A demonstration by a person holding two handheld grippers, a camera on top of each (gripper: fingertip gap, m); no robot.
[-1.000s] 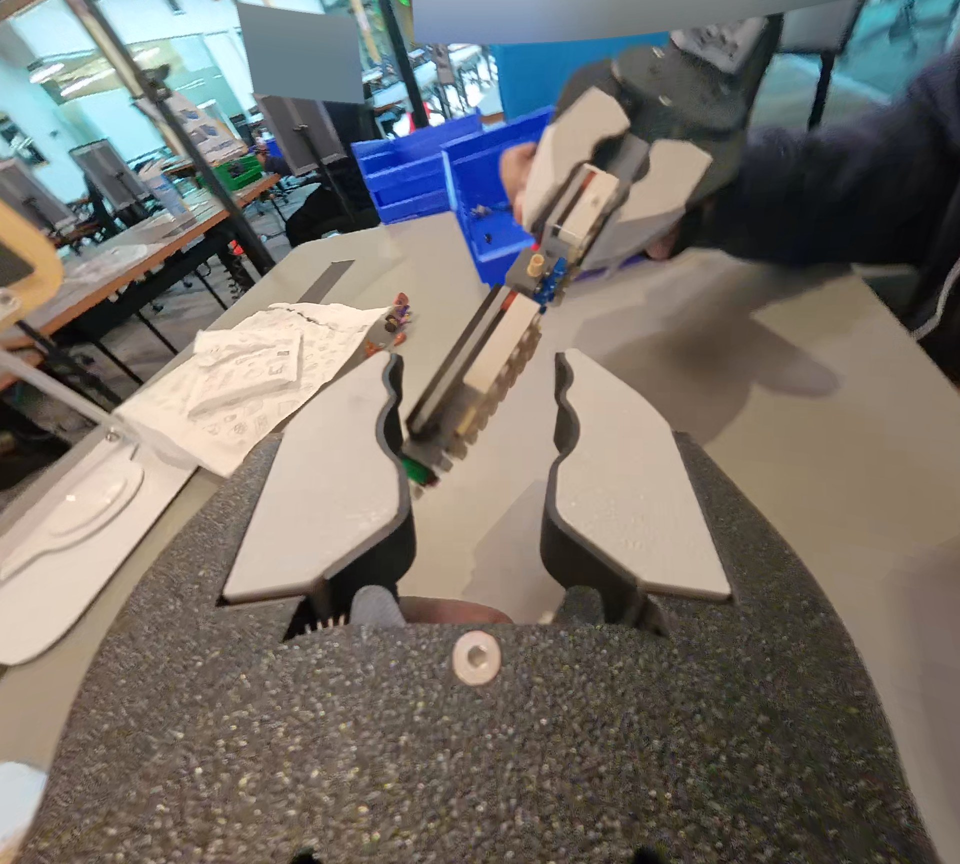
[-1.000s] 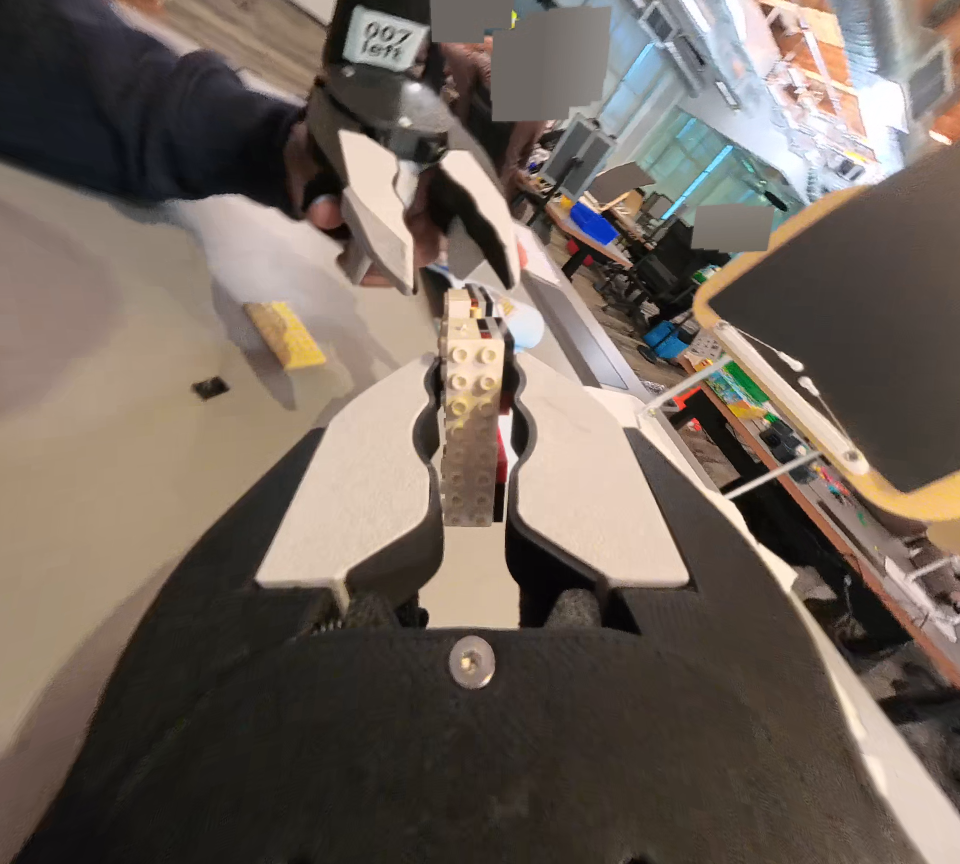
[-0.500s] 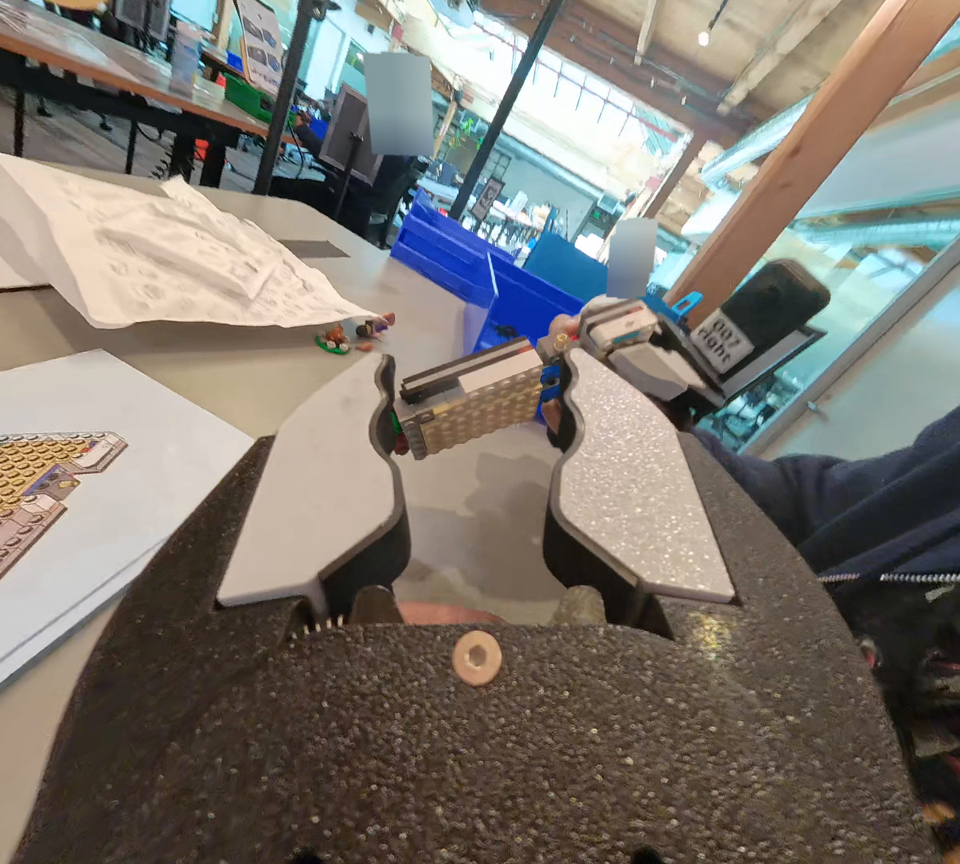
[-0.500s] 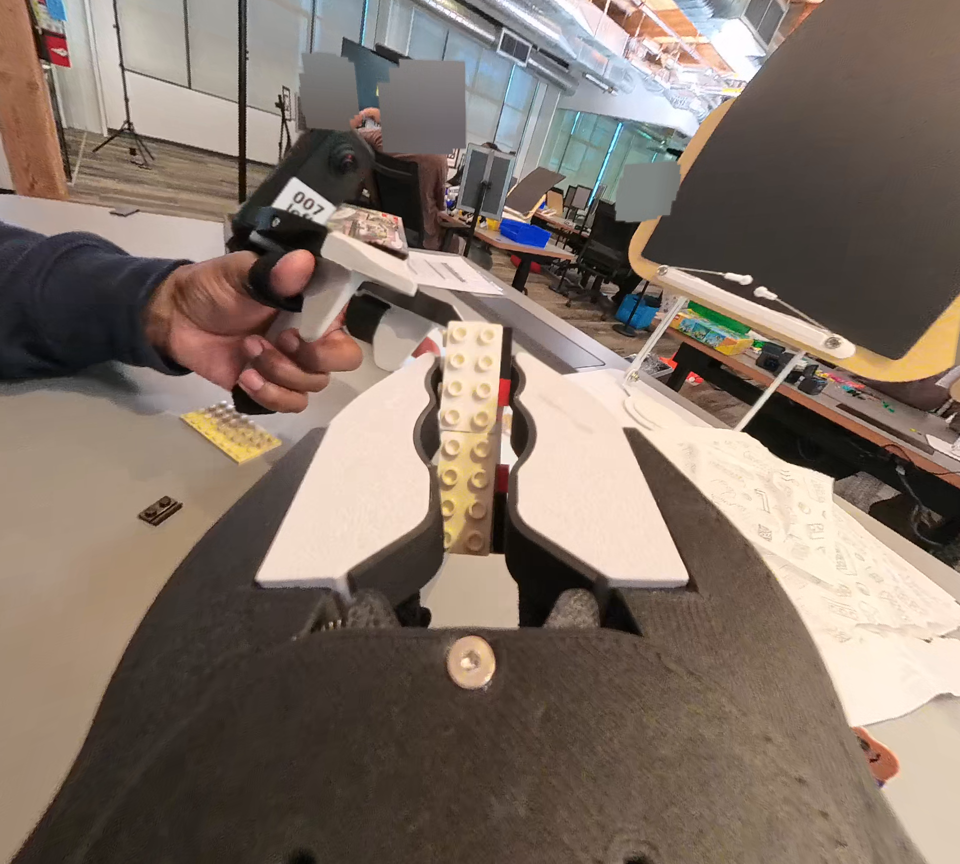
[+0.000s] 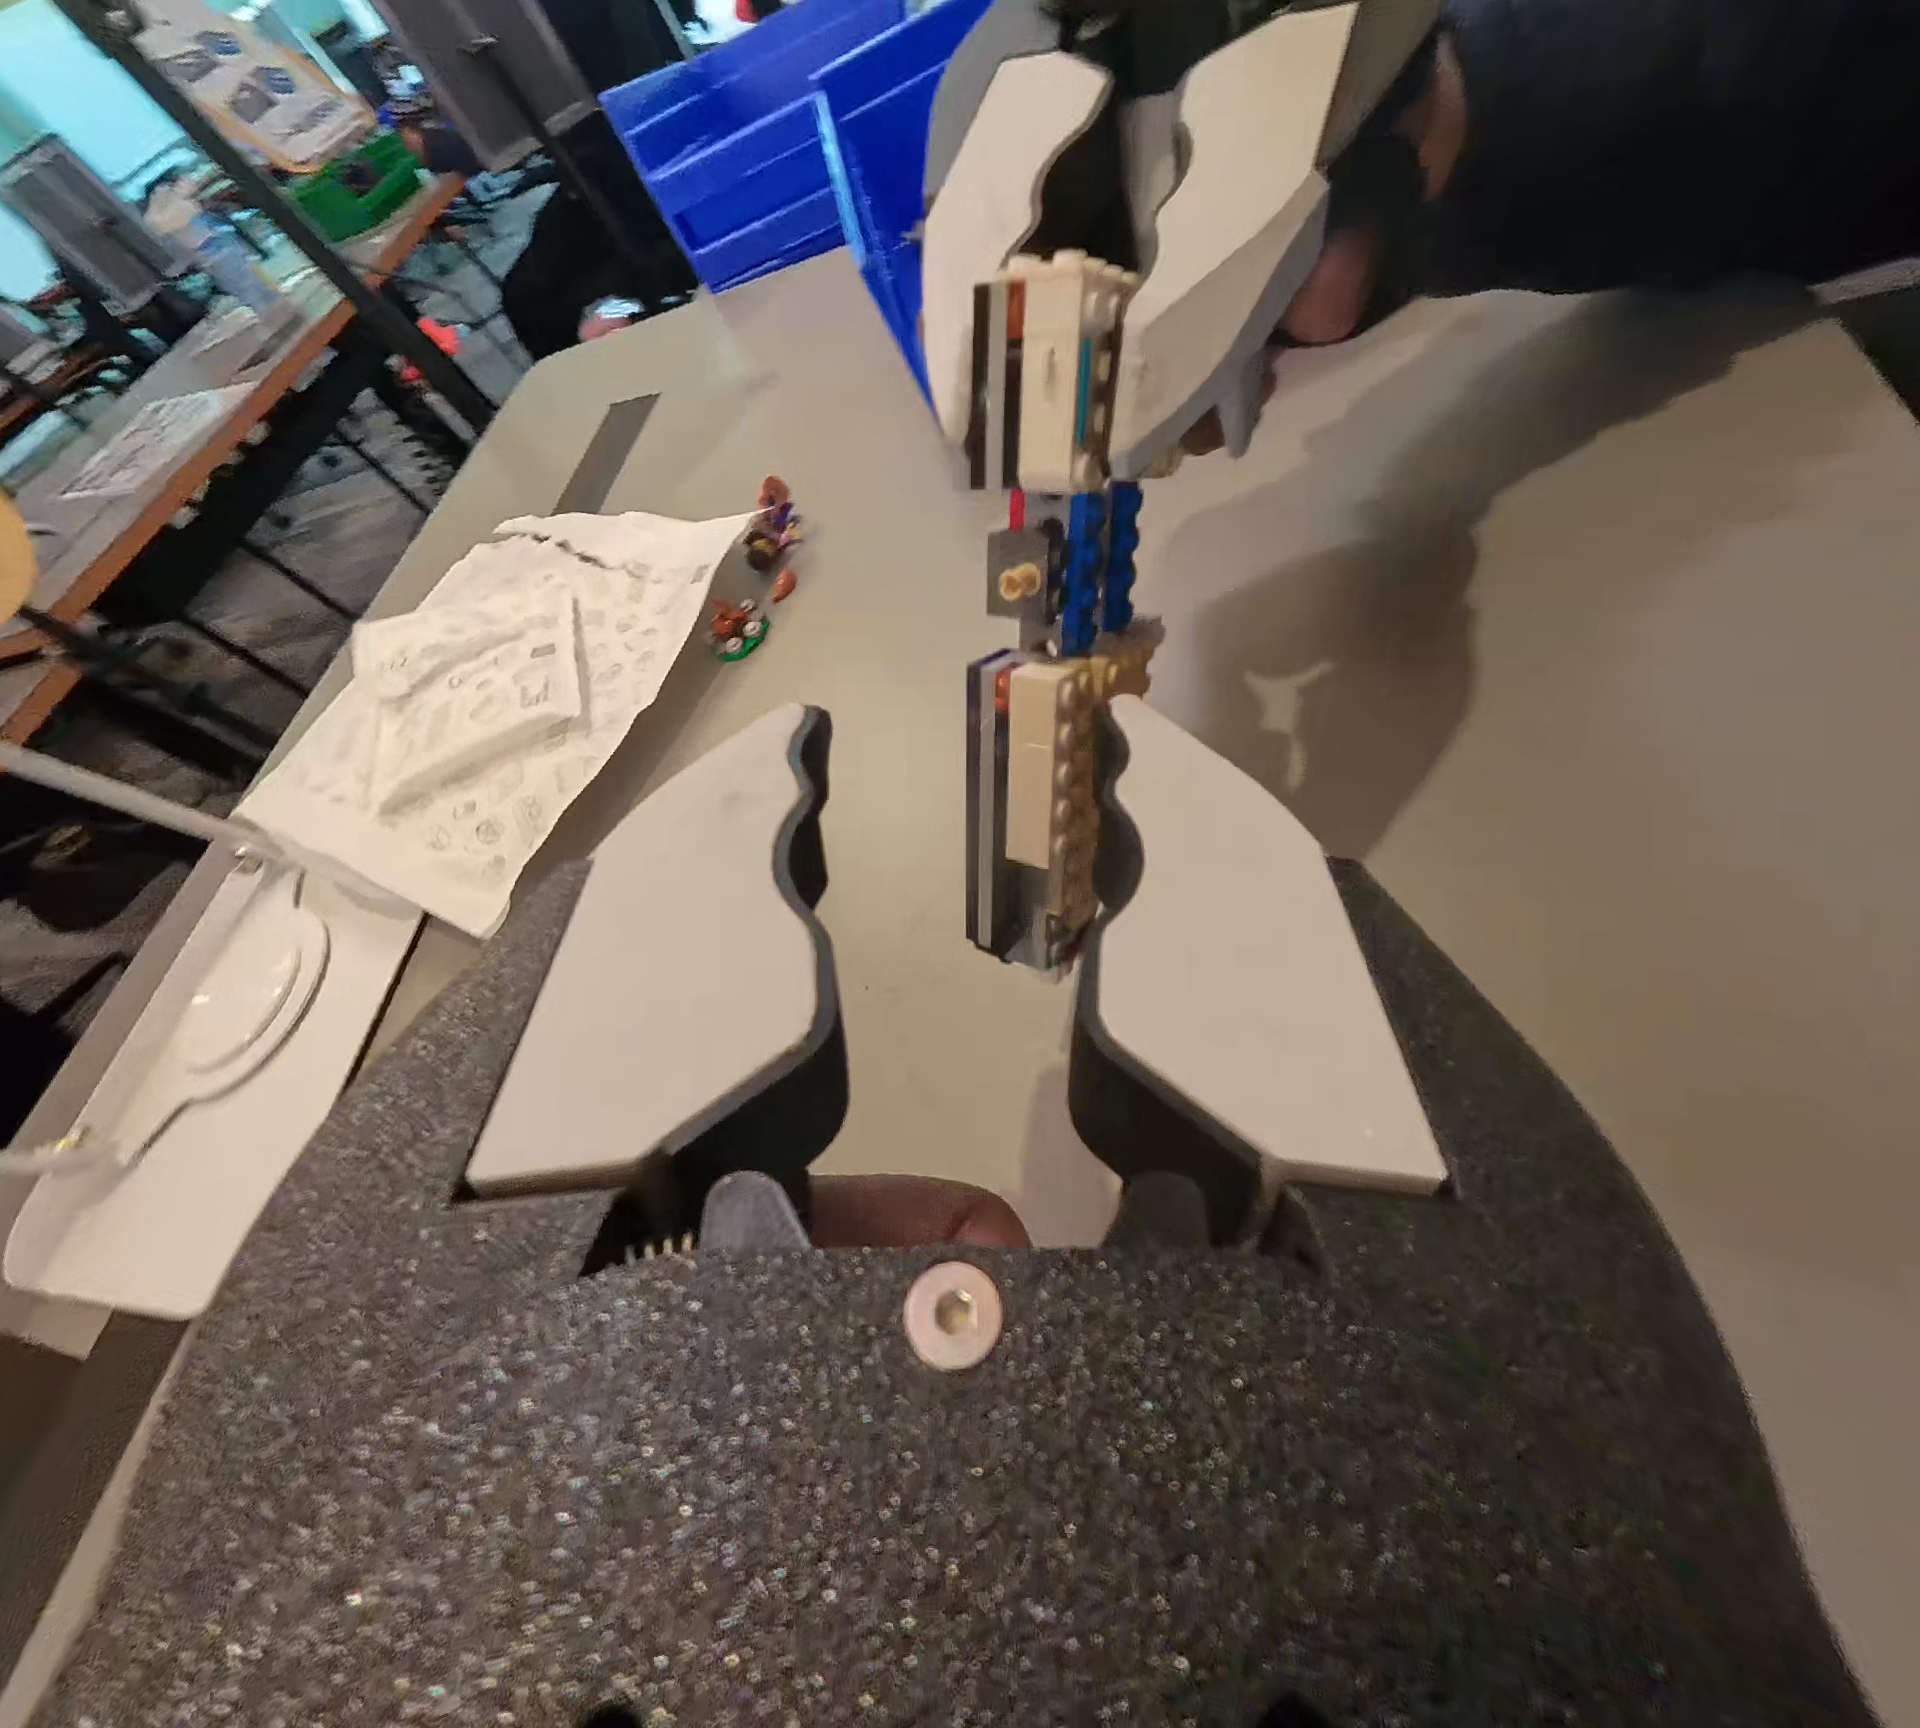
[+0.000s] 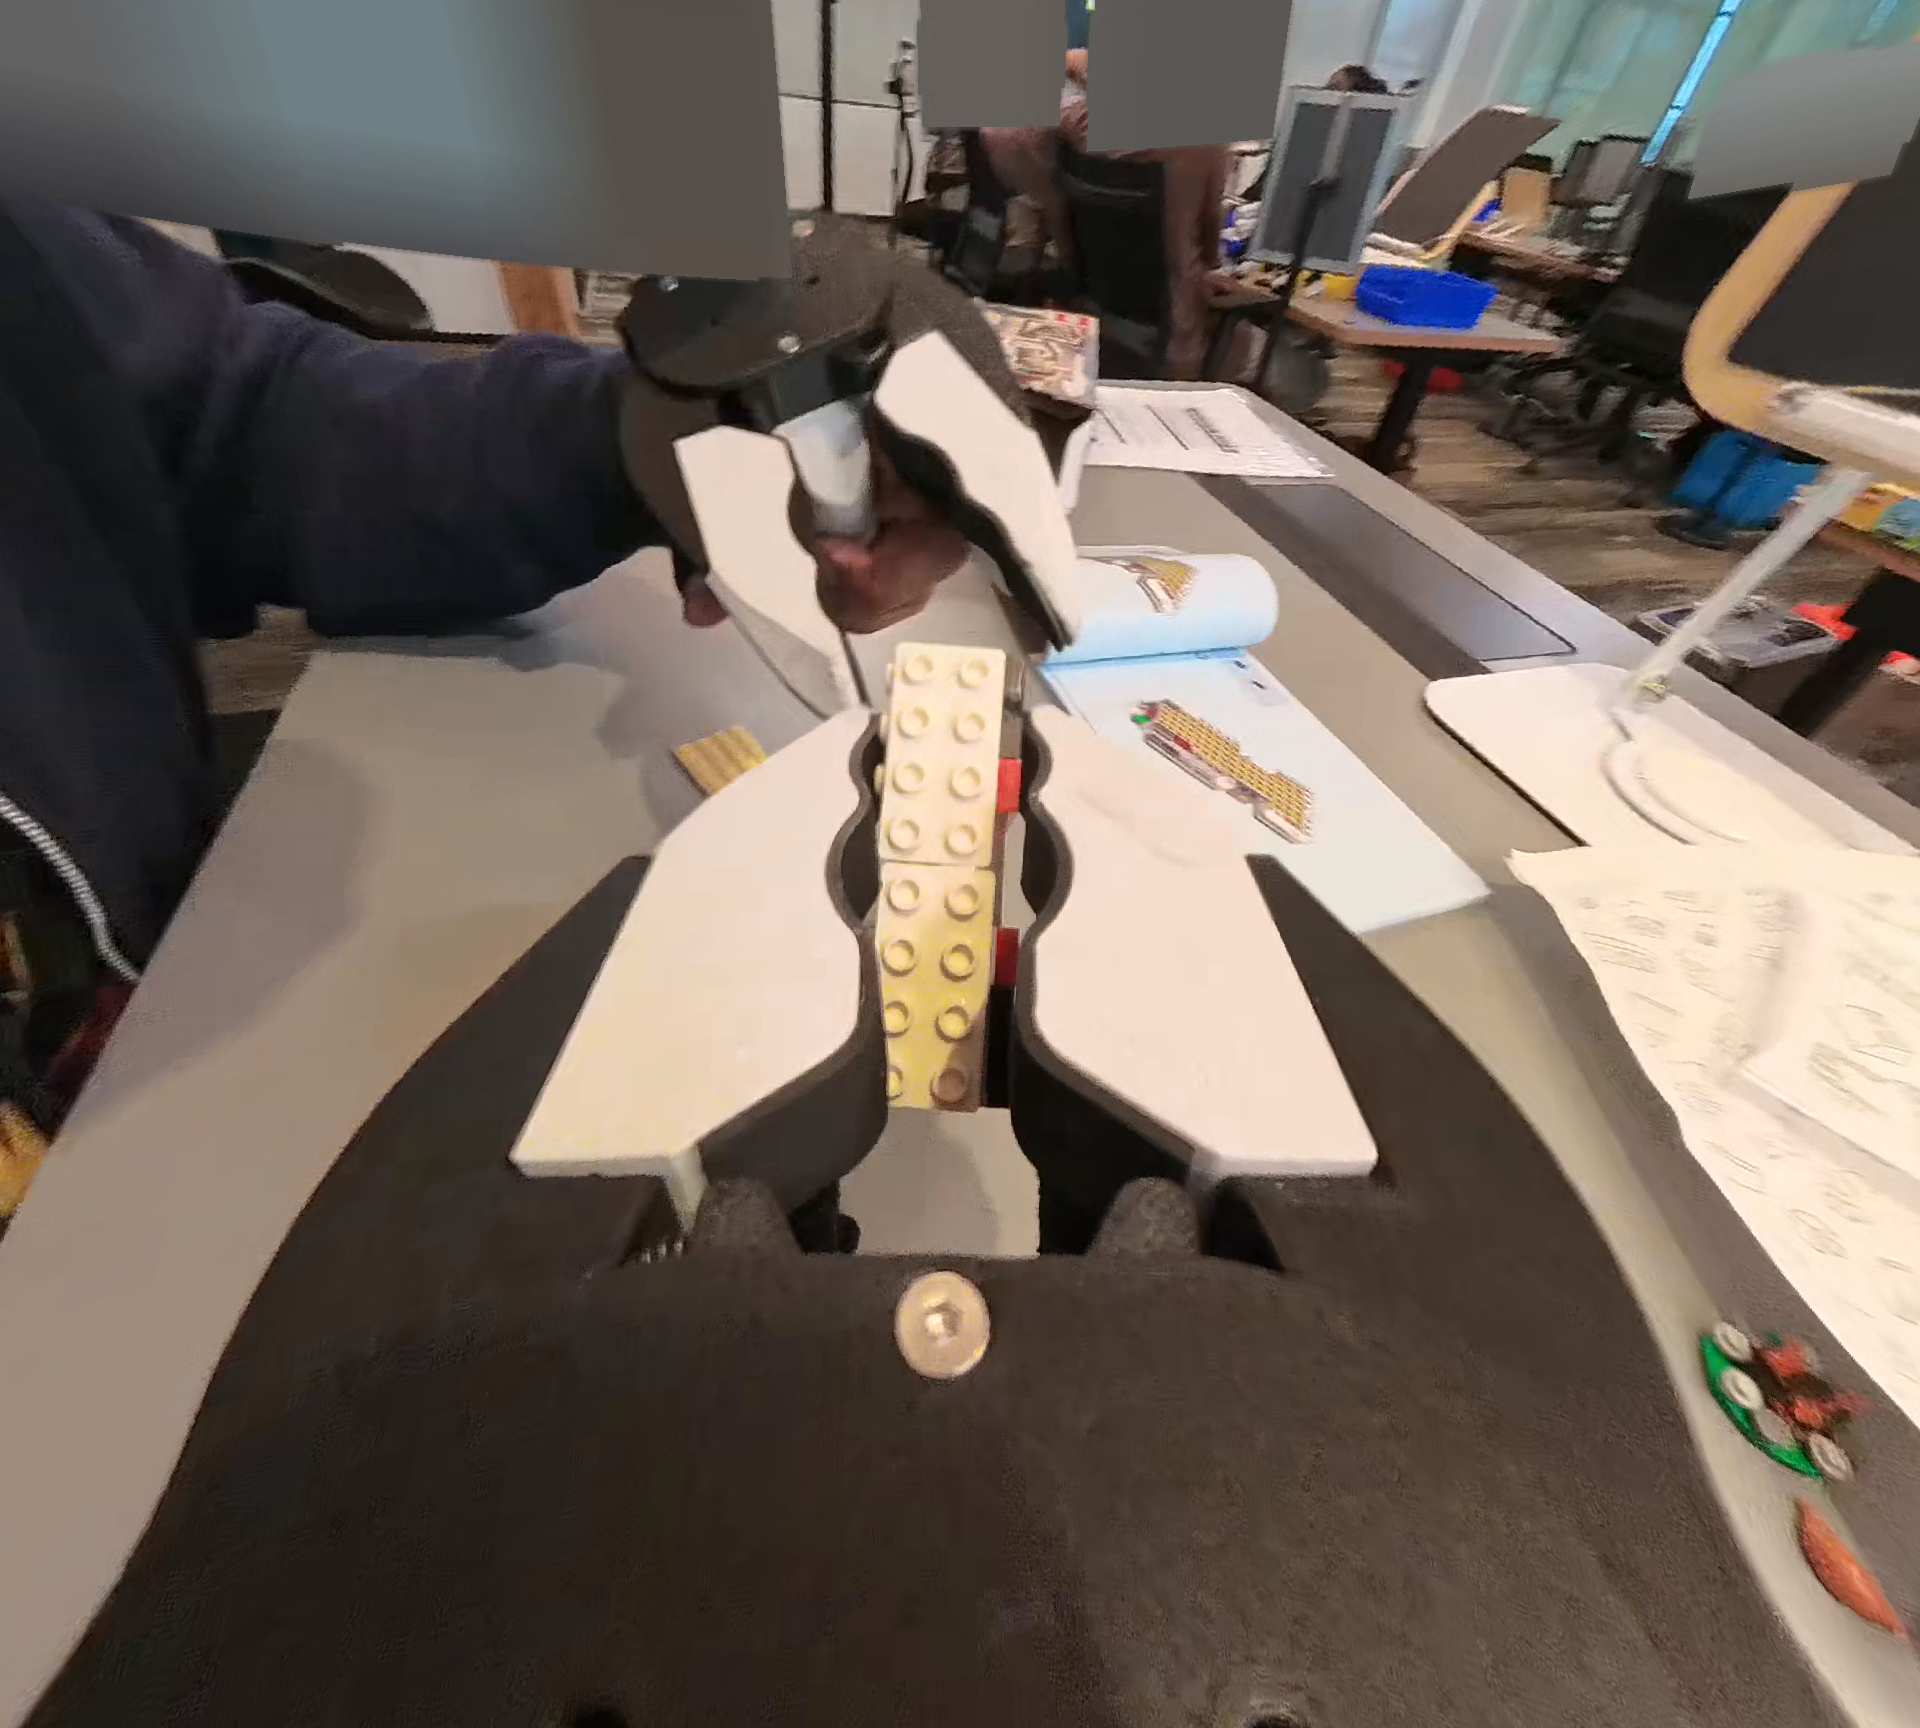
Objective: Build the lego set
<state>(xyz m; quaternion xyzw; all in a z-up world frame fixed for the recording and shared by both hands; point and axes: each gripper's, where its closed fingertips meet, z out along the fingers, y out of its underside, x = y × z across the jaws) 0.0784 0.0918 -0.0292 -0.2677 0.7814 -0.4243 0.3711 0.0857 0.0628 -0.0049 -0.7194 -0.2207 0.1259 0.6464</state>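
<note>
The right hand-held gripper (image 6: 948, 722) pinches one end of the long brick assembly (image 5: 1039, 805) above the desk (image 5: 1558, 743); the left hand-held gripper (image 5: 961, 722) stands spread around its far end, one finger touching, and could lever it apart

The left gripper (image 5: 961, 805) has swung back from the level pose of half a second ago to look down on the table (image 5: 1558, 743). Its fingers have narrowed, and the brick assembly (image 5: 1039, 795) now lies against the right finger (image 5: 1226, 930), leaving a gap beside the left one.
</note>
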